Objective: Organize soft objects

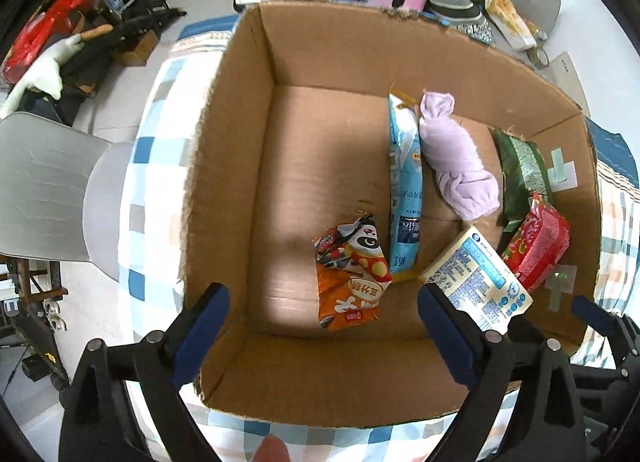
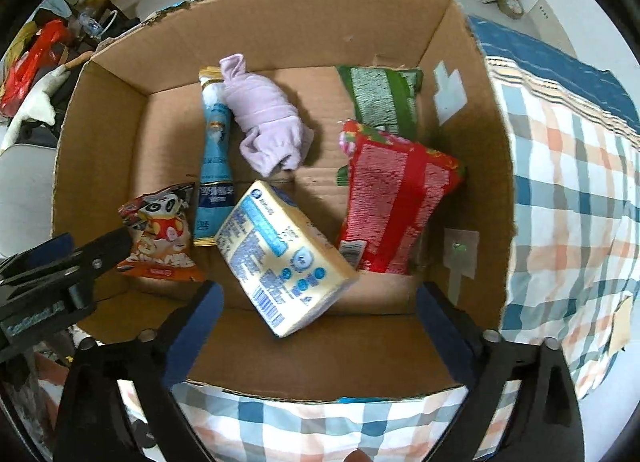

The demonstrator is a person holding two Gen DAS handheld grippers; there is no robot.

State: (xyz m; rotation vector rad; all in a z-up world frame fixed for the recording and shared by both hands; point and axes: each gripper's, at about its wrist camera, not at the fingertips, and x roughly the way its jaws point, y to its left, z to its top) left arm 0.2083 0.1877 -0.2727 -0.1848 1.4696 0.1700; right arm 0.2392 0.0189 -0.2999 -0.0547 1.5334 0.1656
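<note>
Left wrist view: left tool [image 1: 322, 318] spread wide, nothing between its blue fingers [image 1: 204, 326], hanging over the near wall of an open cardboard box [image 1: 320, 374]. The box sits on a checked cloth [image 1: 152, 190]. On the box floor: orange snack bag [image 1: 352, 274] nearest the tool, long blue packet [image 1: 406, 190] just right of it, rolled lilac cloth [image 1: 456, 158] touching the packet, green pack [image 1: 524, 178] against the right wall, red pack [image 1: 536, 246] below it, pale yellow tissue pack [image 1: 480, 278] leaning on the red one.

Right wrist view: right tool [image 2: 320, 320] also spread, empty, over the same near wall. Tissue pack [image 2: 284, 258] lies tilted just ahead of it. Red pack [image 2: 396, 198] leans up at the right. Left tool [image 2: 60, 266] enters from the left edge, beside the snack bag [image 2: 160, 234].
</note>
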